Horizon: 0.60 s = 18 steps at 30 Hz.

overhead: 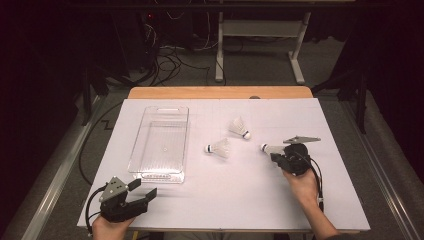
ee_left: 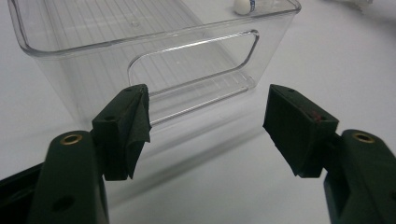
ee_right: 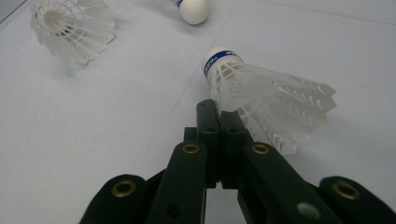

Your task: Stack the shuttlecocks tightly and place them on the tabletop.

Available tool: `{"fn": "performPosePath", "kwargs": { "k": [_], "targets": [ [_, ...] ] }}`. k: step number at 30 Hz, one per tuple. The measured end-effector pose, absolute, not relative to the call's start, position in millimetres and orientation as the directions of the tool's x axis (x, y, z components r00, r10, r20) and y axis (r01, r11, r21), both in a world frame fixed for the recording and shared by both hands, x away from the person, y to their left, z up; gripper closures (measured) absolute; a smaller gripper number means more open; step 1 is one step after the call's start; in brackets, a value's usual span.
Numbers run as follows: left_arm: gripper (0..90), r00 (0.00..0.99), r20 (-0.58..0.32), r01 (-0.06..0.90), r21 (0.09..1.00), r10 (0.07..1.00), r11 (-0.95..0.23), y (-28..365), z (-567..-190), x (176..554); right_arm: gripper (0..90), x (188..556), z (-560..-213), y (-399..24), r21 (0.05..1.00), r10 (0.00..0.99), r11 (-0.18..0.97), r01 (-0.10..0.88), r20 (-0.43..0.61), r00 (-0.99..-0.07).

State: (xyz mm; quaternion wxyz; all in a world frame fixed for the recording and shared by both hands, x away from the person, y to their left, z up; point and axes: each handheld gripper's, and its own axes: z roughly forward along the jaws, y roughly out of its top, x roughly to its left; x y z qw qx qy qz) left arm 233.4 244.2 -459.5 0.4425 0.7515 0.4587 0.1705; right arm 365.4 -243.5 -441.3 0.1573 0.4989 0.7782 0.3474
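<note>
A: In the right gripper view, do the right tongs (ee_right: 219, 109) pinch the nearest shuttlecock (ee_right: 266, 100)?

B: Cannot tell; the jaw tips cover the skirt's edge (closed, though). The far shuttlecock (ee_right: 192, 9) is cut off by the top edge.

A: And the clear bin (ee_left: 140, 56)?

B: In the left gripper view the frame crops its far end, and the print on the cork (ee_left: 243, 5) behind it is too small to read.

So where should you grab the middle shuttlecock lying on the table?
Pinch the rim of its white skirt, coming from the table's right. The middle shuttlecock lies on its side with the open skirt facing that way, so one jaw could probably slip inside. Its round cork looks likelier to squirt out.
</note>
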Motion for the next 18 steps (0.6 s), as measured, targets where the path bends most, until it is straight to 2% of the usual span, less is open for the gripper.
{"fn": "performPosePath", "kwargs": {
  "k": [18],
  "targets": [
    [32.7,0.517,-0.154,0.538,0.823,0.842,-0.181,245.4,-459.2,233.3,90.0,362.1,-434.0,-234.7,0.696,0.849,0.29,0.657,0.13,-0.512]
  ]
}}
